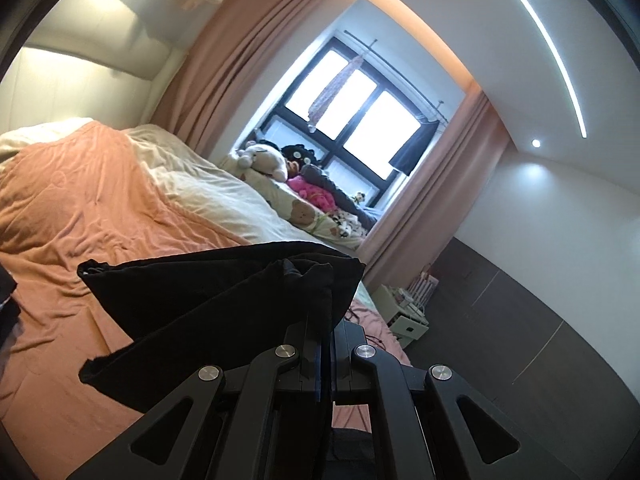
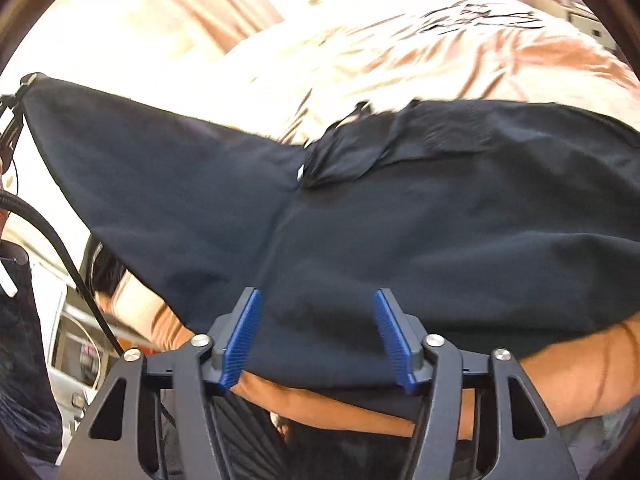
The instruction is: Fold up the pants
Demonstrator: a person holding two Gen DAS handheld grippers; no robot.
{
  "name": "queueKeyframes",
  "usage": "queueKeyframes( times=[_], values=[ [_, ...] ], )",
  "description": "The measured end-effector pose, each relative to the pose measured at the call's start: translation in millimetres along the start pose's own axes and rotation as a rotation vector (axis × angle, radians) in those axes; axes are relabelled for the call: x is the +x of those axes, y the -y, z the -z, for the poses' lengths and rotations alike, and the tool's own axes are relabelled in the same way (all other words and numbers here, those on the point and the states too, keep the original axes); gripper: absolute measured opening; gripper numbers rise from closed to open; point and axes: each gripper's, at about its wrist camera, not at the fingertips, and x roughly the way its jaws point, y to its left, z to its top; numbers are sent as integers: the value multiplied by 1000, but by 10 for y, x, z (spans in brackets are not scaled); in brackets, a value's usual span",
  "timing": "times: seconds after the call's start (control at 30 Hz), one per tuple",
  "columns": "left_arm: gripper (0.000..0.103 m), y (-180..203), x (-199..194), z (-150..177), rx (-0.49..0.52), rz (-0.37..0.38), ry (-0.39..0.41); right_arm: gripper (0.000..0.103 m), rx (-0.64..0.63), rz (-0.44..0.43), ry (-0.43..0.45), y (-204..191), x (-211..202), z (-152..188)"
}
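Left tongs [image 1: 324,320]: jaws pressed together on a bunched edge of the black pants [image 1: 224,304], only a thin sliver of blue pad showing between them. Fabric rises past the tips and fans out to the left in the left wrist view, lifted clear of the bed [image 1: 80,208]. One corner of the cloth points up-left, another hangs lower left.

Right tongs [image 2: 316,336]: jaws spread wide, blue ribbed pads [image 2: 242,338] well apart, gripping nothing. The pants [image 2: 360,220] sit between and beyond the tips, spread broad across the right wrist view. Near hem lies on the orange cover [image 2: 304,400] at the bed edge, just past the pad roots. Cannot tell whether the pads touch the cloth.

Pants detail, right view: seam runs up from between the pads to a crumpled fold [image 2: 344,156] at centre. Left part stretches to a point at far left, up by the left tongs [image 2: 12,120], partly visible at the frame edge. Right part is motion-blurred.

Further out: bed carries an orange blanket and a cream quilt [image 1: 224,196]. A light garment with dark lettering [image 2: 480,12] lies on the bed beyond the pants. Plush toys [image 1: 264,160] and a pink item [image 1: 312,194] are piled at the far end under the window [image 1: 352,116]. Pink curtains [image 1: 240,52] flank the window. Small white cabinet [image 1: 404,312] stands on the dark floor [image 1: 520,340] beside the bed. Ceiling light strip [image 1: 548,44] is lit.
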Motion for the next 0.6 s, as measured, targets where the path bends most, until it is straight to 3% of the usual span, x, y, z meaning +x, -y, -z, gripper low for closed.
queueKeyframes(
  times=[0.37,0.6],
  values=[
    [2,889,501,205,68,134,-74,58,159,55,134,631,-718,321],
    [2,1265,804,366,90,169,-131,58,306,111,195,1117,-1069,600]
  ],
)
